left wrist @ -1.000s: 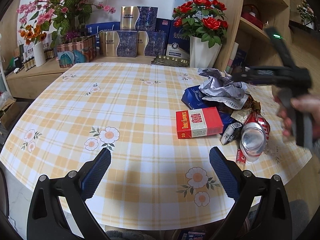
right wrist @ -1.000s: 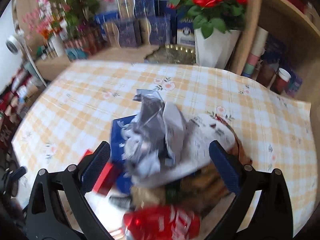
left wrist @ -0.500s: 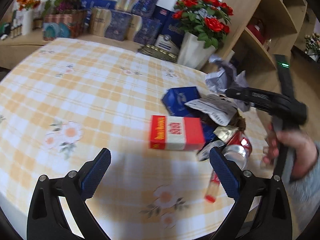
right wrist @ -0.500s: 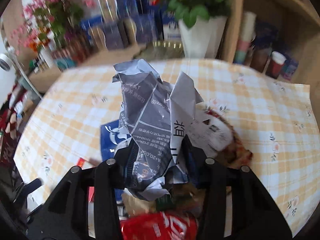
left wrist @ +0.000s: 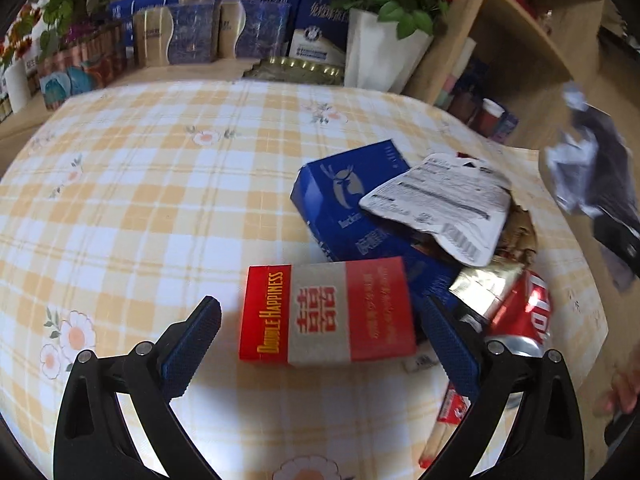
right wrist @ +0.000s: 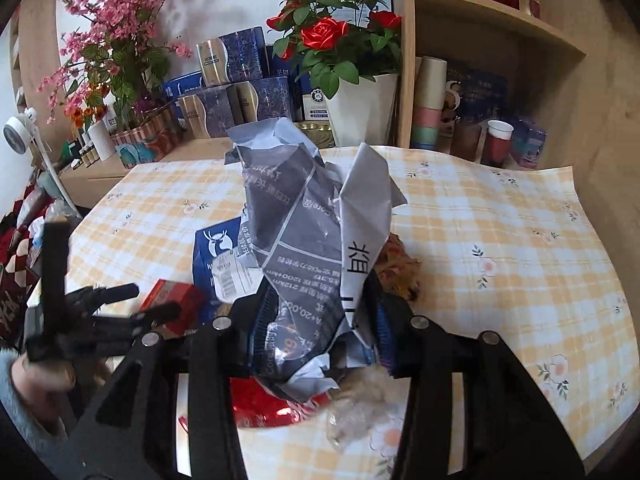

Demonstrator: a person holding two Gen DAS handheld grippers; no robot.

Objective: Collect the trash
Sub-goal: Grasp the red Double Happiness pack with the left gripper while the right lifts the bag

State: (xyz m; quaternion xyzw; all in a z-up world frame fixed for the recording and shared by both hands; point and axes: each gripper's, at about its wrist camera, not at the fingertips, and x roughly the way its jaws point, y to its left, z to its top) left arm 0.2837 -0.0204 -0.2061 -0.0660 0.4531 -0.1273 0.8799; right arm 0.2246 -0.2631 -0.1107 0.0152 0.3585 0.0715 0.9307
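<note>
Your right gripper (right wrist: 320, 320) is clamped on the crumpled paper (right wrist: 308, 220), held upright and clear of the pile, apparently so it can be carried off. Your left gripper (left wrist: 320, 344) hangs with jaws wide apart on either side of the red pack (left wrist: 328, 312), touching nothing, seemingly lined up to take it. Glossy cartons, a torn foil pouch (left wrist: 440, 200) and a dented red can (left wrist: 520, 320) lie heaped on the checked tablecloth (left wrist: 160, 200).

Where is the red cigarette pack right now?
In the left wrist view, the red cigarette pack lies flat on the checked tablecloth, between the open left claw's fingers, just in front of the blue box.
</note>
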